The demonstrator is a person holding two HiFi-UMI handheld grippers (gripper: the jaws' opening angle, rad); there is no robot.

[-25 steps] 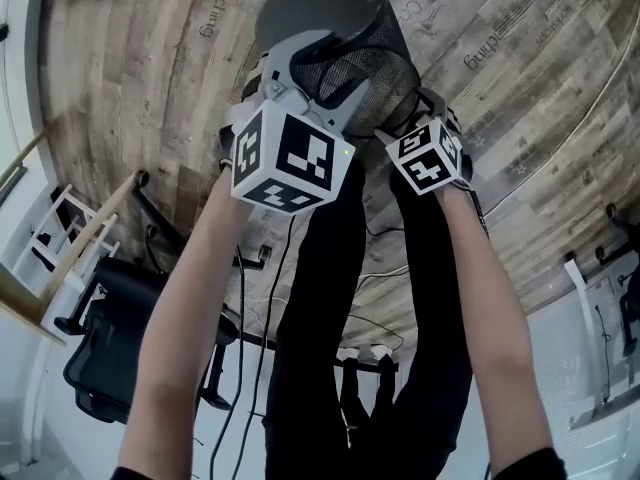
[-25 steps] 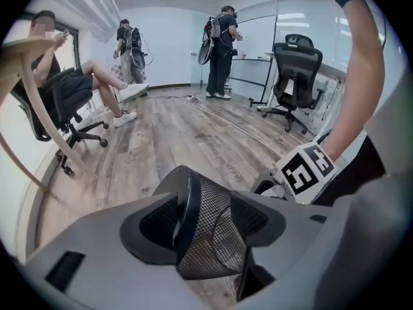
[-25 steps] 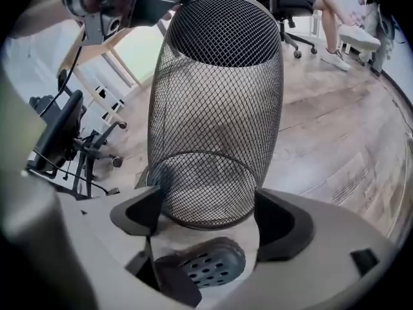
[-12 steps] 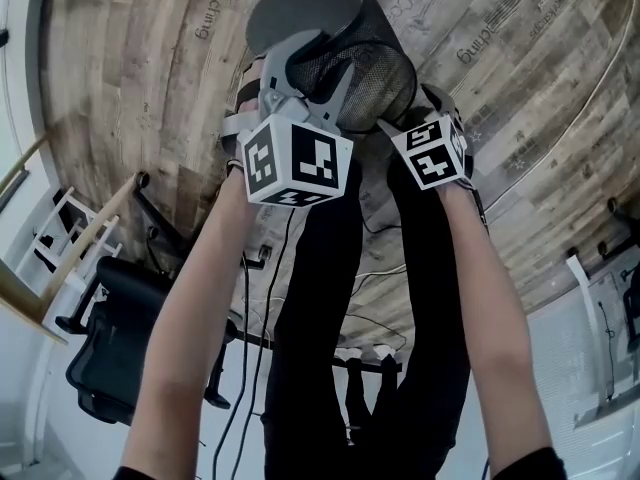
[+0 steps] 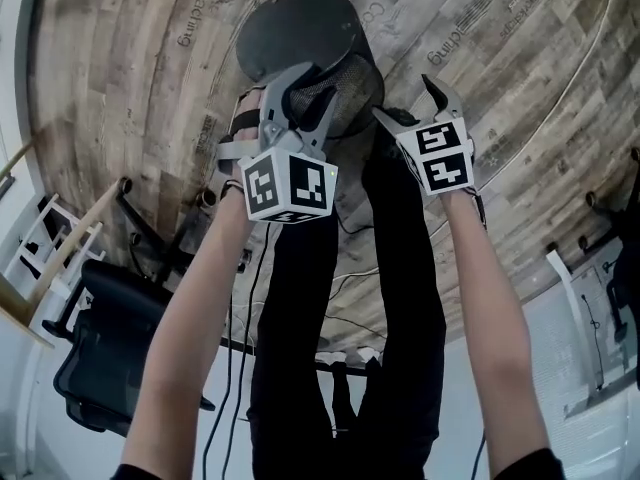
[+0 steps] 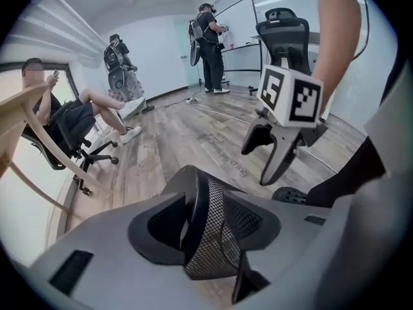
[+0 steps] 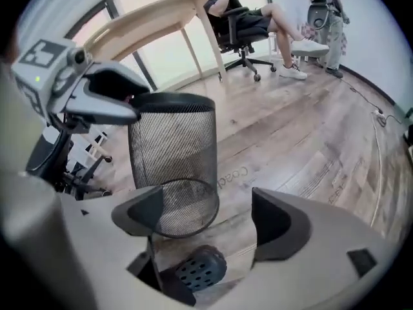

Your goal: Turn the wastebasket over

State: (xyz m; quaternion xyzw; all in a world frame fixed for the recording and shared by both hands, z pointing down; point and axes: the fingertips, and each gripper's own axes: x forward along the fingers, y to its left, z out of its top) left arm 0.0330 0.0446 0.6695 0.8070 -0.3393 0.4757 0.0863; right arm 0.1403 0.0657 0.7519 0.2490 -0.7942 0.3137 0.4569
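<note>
Straight down onto a wood-plank floor (image 5: 120, 98); up at twelve o'clock, a black mesh wastebasket (image 5: 300, 28), dark round end turned up toward the head camera, mesh wall tapering away toward five o'clock; hard to tell whether standing on the planks or held just off them. Left gripper (image 5: 318, 86) right on it, at the six o'clock edge of that round end; in the left gripper view, clamped over the thick black rim band, one pad on either side, mesh against the right-hand pad; just been closing in, and now a fairly narrow gap filled by that rim.

Over to the right gripper (image 5: 405, 100): off at four o'clock from the basket, near it but clear of the mesh; spread wide, pads touching nothing; in the right gripper view, only the basket's lower end showing past the nine o'clock pad, then planks, then a perforated dark shoe (image 7: 200, 267) at six. Same view: basket tall at eleven o'clock, left gripper hooked on its top edge at ten; behind, a pale wooden desk (image 7: 148, 28) across twelve and a seated person (image 7: 248, 11) at one.

Back in the head view, a black office chair (image 5: 100, 338) at eight o'clock; cables (image 5: 243, 318) trailing across the floor beside it.
</note>
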